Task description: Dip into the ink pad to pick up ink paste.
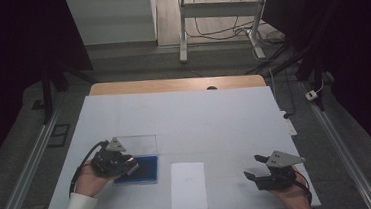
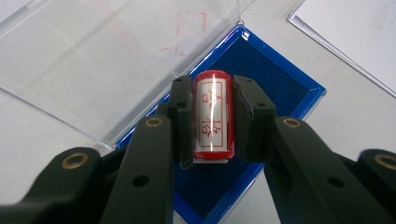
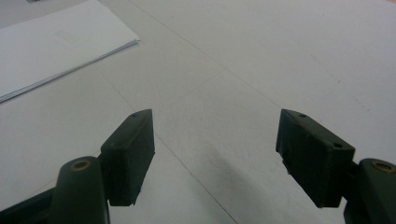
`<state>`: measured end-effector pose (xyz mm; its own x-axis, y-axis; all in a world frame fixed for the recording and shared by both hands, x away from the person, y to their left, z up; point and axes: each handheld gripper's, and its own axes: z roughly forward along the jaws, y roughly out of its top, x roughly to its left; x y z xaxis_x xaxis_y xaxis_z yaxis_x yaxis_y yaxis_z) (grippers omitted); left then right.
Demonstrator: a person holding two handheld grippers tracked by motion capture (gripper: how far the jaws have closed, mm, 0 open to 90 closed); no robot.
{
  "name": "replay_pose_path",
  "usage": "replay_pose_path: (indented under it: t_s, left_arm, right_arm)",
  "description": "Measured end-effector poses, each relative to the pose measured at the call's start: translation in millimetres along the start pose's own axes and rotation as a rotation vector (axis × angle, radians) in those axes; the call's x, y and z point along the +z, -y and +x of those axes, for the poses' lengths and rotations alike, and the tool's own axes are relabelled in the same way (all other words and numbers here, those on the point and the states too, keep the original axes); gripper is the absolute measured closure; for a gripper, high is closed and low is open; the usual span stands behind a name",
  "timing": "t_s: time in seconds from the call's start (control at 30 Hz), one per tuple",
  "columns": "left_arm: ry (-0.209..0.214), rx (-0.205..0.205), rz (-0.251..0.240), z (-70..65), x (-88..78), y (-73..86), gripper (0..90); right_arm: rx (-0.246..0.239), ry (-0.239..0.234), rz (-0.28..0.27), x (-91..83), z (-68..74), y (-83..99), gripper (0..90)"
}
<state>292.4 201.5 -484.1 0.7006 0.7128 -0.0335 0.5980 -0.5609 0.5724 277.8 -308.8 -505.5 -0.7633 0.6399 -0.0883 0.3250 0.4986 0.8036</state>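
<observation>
Working from largest to smallest, note the white table (image 1: 184, 114), then the sheet of paper (image 1: 188, 185) at lower centre — no imprint is visible on it. The blue ink pad (image 2: 261, 79) lies open at lower left. Your left gripper (image 2: 212, 116) is clamped on the red stamp (image 2: 213, 114) above the pad; stamping the paper likely remains. Your right gripper (image 3: 215, 154) rests spread wide — empty.
</observation>
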Motion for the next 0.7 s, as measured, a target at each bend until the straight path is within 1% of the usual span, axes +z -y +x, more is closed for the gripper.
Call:
replay_pose_path:
  t_s: [0.13,0.33,0.37,0.4,0.47,0.53,0.57,0.67,0.7]
  left_arm:
    - [0.004,-0.001,0.001,0.5,0.0,0.0,70.2]
    - [0.004,0.0,0.008,0.4,0.4,-0.5,70.3]
    - [0.001,-0.005,0.014,0.0,0.5,-1.1,70.4]
    - [-0.003,0.001,0.021,-0.4,0.5,-1.7,70.4]
    - [-0.005,-0.001,0.022,-1.2,0.8,-2.0,70.4]
    - [-0.01,0.0,0.041,-1.9,2.4,-3.5,70.5]
    - [-0.012,0.004,0.05,-2.3,3.8,-3.9,70.5]
    - [-0.019,0.012,0.062,-3.9,4.5,-5.4,70.6]
    - [-0.016,0.006,0.063,-3.2,5.4,-5.1,70.7]
  right_arm:
    - [-0.001,-0.005,-0.002,0.6,0.0,0.3,28.1]
    - [-0.004,0.0,0.003,0.6,-0.1,0.3,28.2]
    - [0.001,-0.006,-0.004,0.8,0.2,0.4,28.3]
    - [0.001,-0.006,-0.004,0.8,0.4,0.2,28.2]
    - [-0.003,-0.007,0.001,0.8,0.6,-0.1,28.2]
    - [-0.006,-0.007,0.002,1.3,1.2,-0.3,28.3]
    - [-0.009,0.0,0.007,1.1,1.4,-0.4,28.3]
    - [-0.007,-0.002,0.008,1.5,1.7,-0.5,28.3]
    - [-0.006,-0.002,0.009,1.7,1.9,-0.5,28.3]
